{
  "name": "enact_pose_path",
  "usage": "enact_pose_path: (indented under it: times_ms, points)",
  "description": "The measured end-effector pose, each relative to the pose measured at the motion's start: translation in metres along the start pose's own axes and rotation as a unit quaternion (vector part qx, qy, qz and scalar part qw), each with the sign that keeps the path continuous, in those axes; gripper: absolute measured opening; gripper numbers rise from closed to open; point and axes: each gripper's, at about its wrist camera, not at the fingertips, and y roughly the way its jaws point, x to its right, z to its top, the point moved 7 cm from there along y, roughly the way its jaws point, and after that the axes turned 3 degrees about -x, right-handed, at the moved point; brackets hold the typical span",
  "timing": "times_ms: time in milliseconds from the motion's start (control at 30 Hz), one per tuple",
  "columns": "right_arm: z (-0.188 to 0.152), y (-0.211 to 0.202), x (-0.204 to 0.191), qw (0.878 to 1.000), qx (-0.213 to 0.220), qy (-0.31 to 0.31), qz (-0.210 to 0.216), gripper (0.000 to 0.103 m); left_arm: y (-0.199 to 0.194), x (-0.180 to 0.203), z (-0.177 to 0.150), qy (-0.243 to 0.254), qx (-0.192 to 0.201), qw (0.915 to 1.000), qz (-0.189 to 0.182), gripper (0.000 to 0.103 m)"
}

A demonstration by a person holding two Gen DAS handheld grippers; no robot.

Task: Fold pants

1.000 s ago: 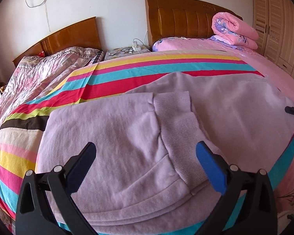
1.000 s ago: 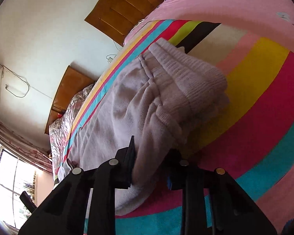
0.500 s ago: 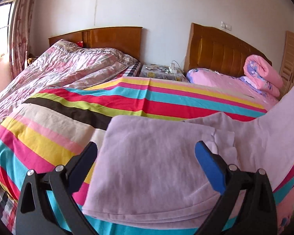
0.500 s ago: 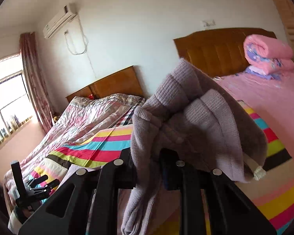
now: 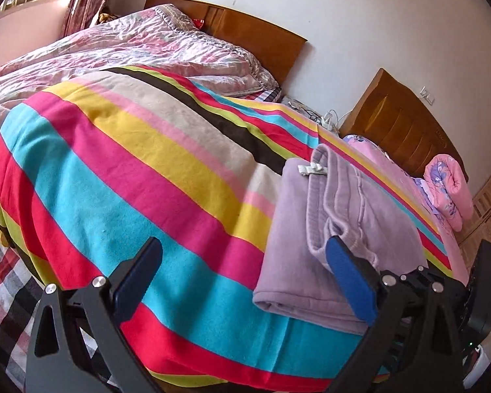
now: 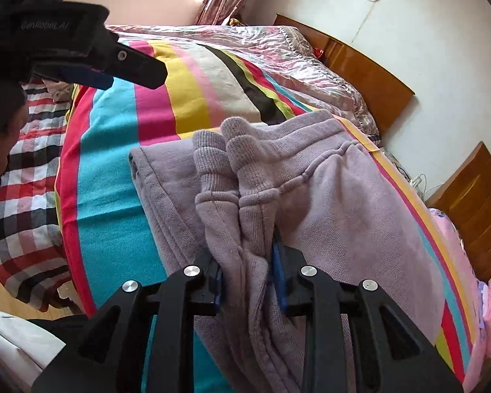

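Pants [image 6: 337, 203] between right tool [image 6: 248, 281] fingers

- striped blanket [image 5: 140, 177] spread over bed
- pink quilt [image 5: 121, 49] beyond it, against wooden headboard [image 5: 258, 36]
- rolled pink bedding [image 5: 448, 193] near second headboard [image 5: 399, 127]
- checked sheet [image 6: 26, 177] at blanket's edge

One pair of lilac pants [image 5: 337, 229] with two ribbed cuffs [image 6: 226, 150]. Two grippers: the left [image 5: 245, 278] and the right [image 6: 247, 281]. One striped blanket [image 5: 131, 170], one pink quilt [image 5: 114, 49], two wooden headboards [image 5: 255, 36], one rolled pink bedding bundle [image 5: 448, 190], one checked sheet [image 6: 26, 163].
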Motion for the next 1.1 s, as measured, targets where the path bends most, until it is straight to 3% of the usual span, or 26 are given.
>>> enact_pose_path:
  times_ms: [33,133,233,267,333,433,567,600,633,800,933,1100]
  points:
    - [-0.003,-0.001,0.003,1.0,-0.001,0.011,0.017,0.039,0.001,0.006,0.0,0.0,-0.002,0.9998,-0.017,0.1]
    - [-0.001,-0.003,0.012,0.992,-0.004,0.079,0.099,0.047,0.007,0.019,0.003,-0.001,-0.008,0.9988,-0.047,0.1]
    - [0.014,-0.014,0.026,0.96,0.009,0.165,0.228,0.07,0.009,0.02,0.003,-0.003,-0.007,0.999,-0.044,0.1]
    - [0.019,-0.018,0.032,0.953,0.011,0.179,0.244,0.07,0.01,0.018,0.002,-0.006,-0.008,0.999,-0.042,0.1]
    - [0.027,-0.016,0.042,0.956,0.004,0.177,0.234,0.07,0.013,0.012,0.0,-0.013,-0.011,0.9992,-0.035,0.1]
    - [0.035,0.001,0.037,0.965,-0.04,0.143,0.214,0.049,0.017,0.006,-0.006,-0.025,-0.019,0.999,-0.031,0.1]
    - [0.031,0.013,0.02,0.975,-0.05,0.104,0.188,0.045,0.018,0.001,-0.013,-0.025,-0.023,0.9992,-0.022,0.1]
    - [0.033,0.012,0.02,0.977,-0.041,0.102,0.182,0.037,0.017,-0.001,-0.014,-0.028,-0.023,0.9991,-0.022,0.1]
    - [0.036,0.004,0.019,0.979,-0.027,0.094,0.18,0.01,0.017,-0.003,-0.014,-0.03,-0.023,0.9991,-0.021,0.1]
    - [0.06,-0.036,0.018,0.989,0.026,0.061,0.135,0.01,0.013,-0.01,-0.012,-0.038,-0.013,0.9991,-0.014,0.1]
    - [0.038,-0.001,0.0,0.987,-0.027,0.049,0.152,0.013,0.01,-0.013,-0.013,-0.043,-0.009,0.999,-0.012,0.1]
    - [0.03,0.004,-0.001,0.983,-0.022,0.066,0.172,0.023,0.007,-0.013,-0.019,-0.042,-0.011,0.999,-0.007,0.1]
